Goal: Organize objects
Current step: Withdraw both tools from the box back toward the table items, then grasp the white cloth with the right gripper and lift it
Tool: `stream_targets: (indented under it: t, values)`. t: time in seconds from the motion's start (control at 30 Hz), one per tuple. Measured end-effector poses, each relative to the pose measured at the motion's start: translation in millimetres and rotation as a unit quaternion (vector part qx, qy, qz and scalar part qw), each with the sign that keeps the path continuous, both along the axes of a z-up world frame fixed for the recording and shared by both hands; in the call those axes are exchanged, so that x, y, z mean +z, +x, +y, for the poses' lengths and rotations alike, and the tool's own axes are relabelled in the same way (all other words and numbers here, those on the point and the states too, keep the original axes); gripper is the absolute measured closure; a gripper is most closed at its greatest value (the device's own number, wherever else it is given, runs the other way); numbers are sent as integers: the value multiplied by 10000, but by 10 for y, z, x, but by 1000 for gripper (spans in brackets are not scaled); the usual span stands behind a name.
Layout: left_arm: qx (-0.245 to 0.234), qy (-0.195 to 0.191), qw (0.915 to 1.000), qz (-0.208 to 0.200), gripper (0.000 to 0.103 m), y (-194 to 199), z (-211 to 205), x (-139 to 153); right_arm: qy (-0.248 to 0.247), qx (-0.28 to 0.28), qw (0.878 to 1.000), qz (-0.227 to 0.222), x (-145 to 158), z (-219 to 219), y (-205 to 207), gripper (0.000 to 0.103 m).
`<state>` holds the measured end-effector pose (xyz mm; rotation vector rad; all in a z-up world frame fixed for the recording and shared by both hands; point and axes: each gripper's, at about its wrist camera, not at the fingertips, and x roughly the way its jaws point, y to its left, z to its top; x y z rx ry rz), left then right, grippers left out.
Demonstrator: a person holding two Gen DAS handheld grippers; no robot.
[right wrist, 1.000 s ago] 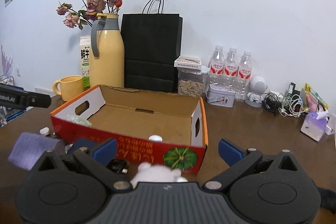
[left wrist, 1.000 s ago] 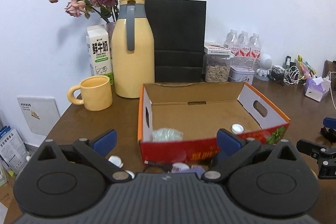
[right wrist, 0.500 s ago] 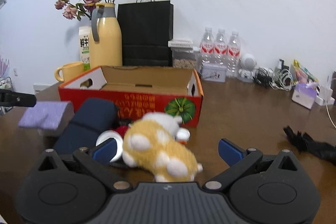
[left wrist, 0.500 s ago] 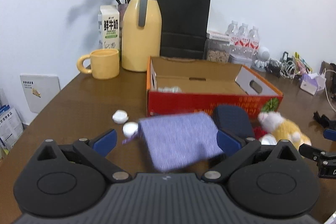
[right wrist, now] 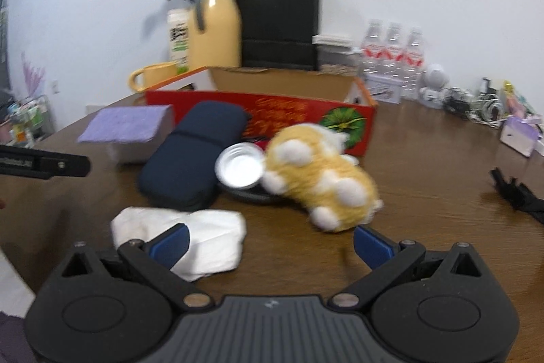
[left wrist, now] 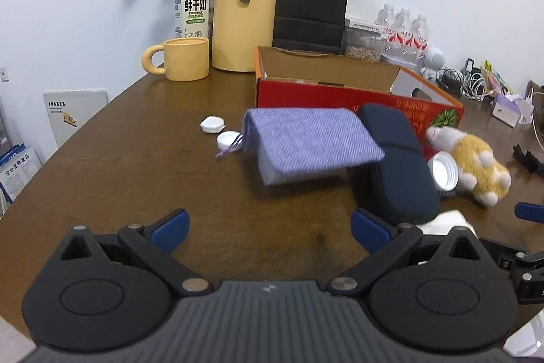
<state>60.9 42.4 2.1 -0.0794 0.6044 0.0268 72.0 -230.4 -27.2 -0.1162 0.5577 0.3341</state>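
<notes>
- The table point(left wrist: 102, 165) is brown wood and carries everything.
- The box point(left wrist: 340, 97) sits past the clutter, open on top, red-fronted, well ahead of both grippers.
- The case point(left wrist: 394, 159), dark blue, lies in front of the box, its near end just ahead of the left gripper's right finger point(left wrist: 370, 228).
- The pouch point(left wrist: 309, 138) (purple, striped) lies over a grey block, touching the case's left side, well ahead of the left fingers.
- The plush point(right wrist: 319, 172), yellow and white, lies beside the case, just ahead of the right gripper's right finger point(right wrist: 372, 245).
- The tissue point(right wrist: 193, 237) lies crumpled under the right gripper's left finger.
- The lid point(right wrist: 241, 165), silvery, rests between case and plush.
- Two caps point(left wrist: 219, 131), white, lie left of the pouch.
- Left gripper point(left wrist: 270, 225): fingers spread wide, holding nothing.
- Right gripper point(right wrist: 272, 242): fingers spread wide, holding nothing.
</notes>
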Motion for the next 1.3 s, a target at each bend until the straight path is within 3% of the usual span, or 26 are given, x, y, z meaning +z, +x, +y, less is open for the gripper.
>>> stream_targets:
  t: [0.33,0.53,0.73,0.9,1.03,1.3]
  values:
    - [122,-67,9999,-65,0,-276,238,-52,112,742,9961,465,-43,401,2,0]
    - [208,-184,9995,-142,0,-385,382,-57,-112,704,9953,659,-124,575,79,0]
    - [250,-266,9992,-168,0,-429,441,-76,-103,685,9961,538,-152,623,92,0]
    - [278,-278,9991,-166,0,-466,451,-83,-55,728,9964,430,-145,601,26,10]
    - [278,-258,9991,-171,0,-487,419,-79,-5,861,9957,334,-121,577,-58,33]
    - [218,-189,9994,-209,0,-555,334,-55,187,828,9963,121,-73,484,-184,33]
